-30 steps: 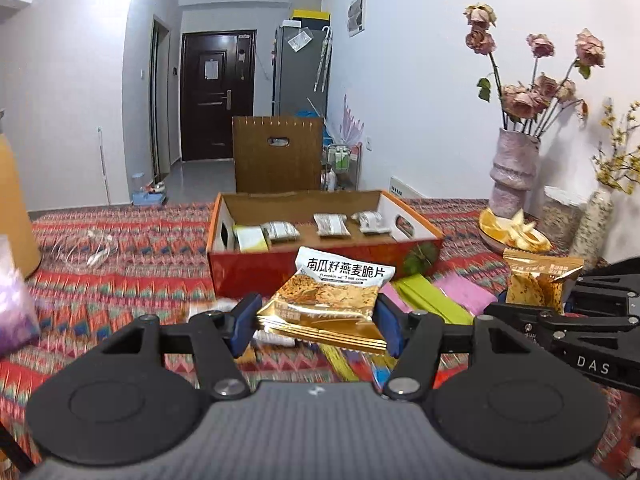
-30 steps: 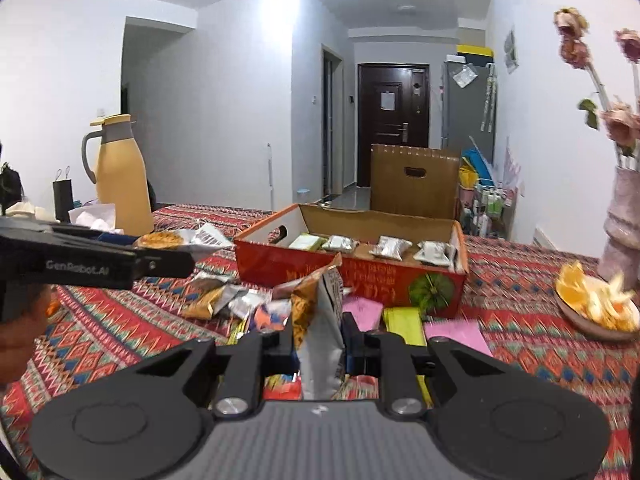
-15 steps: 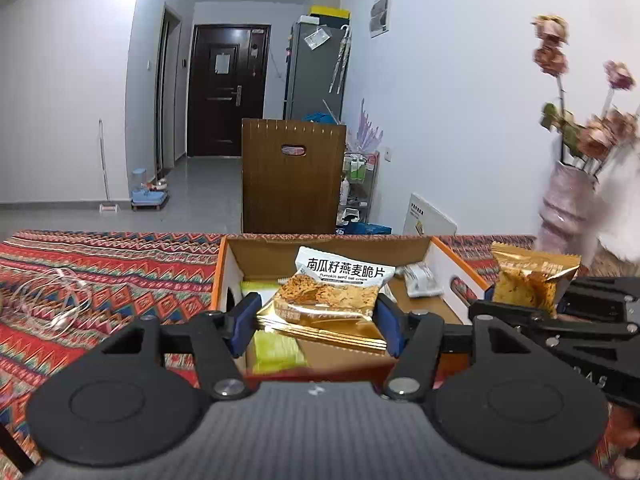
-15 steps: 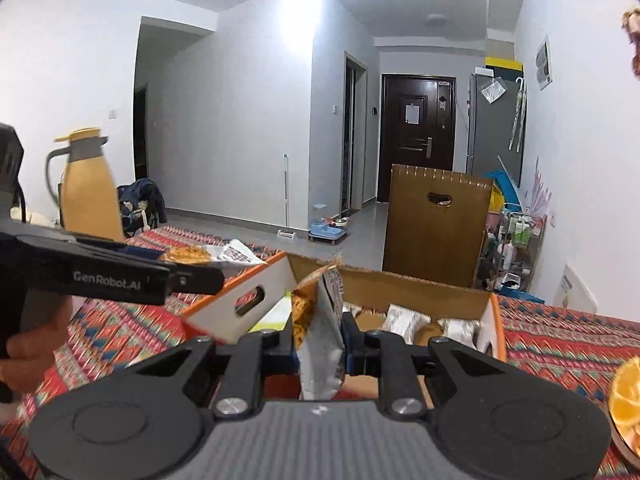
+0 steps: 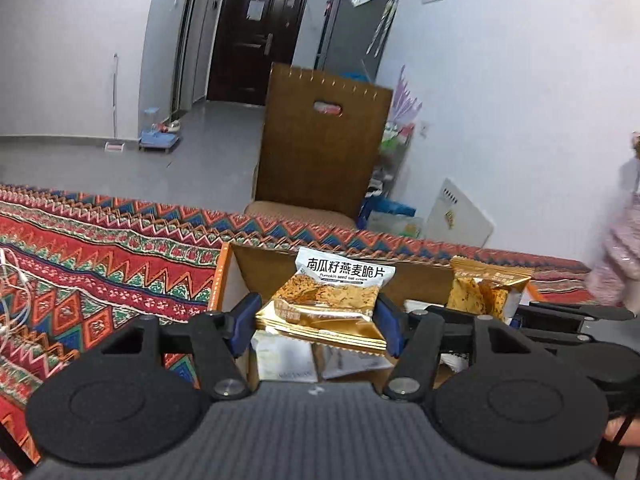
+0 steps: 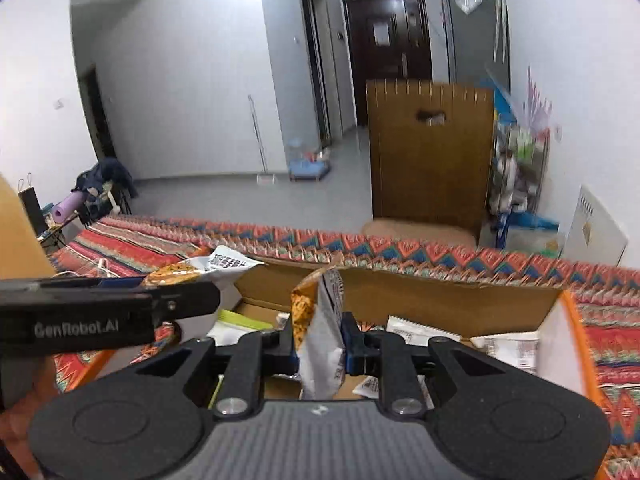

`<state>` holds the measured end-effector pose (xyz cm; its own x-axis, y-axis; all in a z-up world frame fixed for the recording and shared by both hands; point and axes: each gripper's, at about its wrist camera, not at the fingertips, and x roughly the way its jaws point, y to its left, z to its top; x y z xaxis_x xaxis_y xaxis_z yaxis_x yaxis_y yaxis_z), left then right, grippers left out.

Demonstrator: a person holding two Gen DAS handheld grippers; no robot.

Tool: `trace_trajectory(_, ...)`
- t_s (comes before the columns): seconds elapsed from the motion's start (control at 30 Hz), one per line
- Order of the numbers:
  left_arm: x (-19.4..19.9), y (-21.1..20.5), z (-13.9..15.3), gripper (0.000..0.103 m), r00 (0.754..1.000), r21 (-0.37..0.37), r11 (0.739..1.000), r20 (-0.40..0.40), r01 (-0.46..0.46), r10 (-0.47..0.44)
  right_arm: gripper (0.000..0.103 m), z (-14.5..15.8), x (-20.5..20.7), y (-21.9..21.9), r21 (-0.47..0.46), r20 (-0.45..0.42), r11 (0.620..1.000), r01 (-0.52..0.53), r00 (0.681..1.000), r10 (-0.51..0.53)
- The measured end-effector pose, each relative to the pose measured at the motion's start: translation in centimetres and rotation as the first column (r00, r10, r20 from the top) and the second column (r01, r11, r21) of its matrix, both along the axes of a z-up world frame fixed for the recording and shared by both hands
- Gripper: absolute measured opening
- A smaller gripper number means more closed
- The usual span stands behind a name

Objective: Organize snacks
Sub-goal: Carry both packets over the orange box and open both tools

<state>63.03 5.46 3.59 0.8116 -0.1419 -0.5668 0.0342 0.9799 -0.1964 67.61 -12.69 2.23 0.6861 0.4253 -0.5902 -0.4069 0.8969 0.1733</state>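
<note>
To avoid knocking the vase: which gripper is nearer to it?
Right. The right gripper is between the left gripper and the vase, which stands to the right of both.

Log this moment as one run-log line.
left gripper: shut on flat snack packet | right gripper: shut on edgewise snack packet | both over open cardboard box | release: not yet

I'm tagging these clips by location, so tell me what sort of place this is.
Most likely a lived-in apartment, in its main living or dining space. A dark entrance door opens onto a tiled hallway, a grey fridge stands beside it, and a patterned tablecloth covers the table that bears the snack box.
</note>
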Motion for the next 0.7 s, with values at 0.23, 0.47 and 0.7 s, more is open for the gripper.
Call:
trace_trajectory(0.23, 0.9, 0.5, -1.6, 0.068, 0.999, -0.02, 1.0, -0.03, -0.018, 0.018, 0.05, -1.9, 3.1, -0.1, 0.059, -0.093, 0.996, 0.062, 0.994, -0.057)
trace_trajectory(0.47, 0.1, 0.5, -0.9, 0.08, 1.0, -0.011, 1.0, -0.015, -0.012, 0.011, 0.073, -0.8, 1.5, -0.5, 0.003, 0.025, 0.992, 0.125, 0.992, -0.125)
trace_trajectory(0.7, -2.7, 0.0, 2.5, 0.082, 0.999, 0.031, 1.0, 0.032, -0.001, 0.0, 0.088, 2.3, -2.0, -2.4, -0.01, 0.106, 0.99, 0.139, 0.985, -0.137)
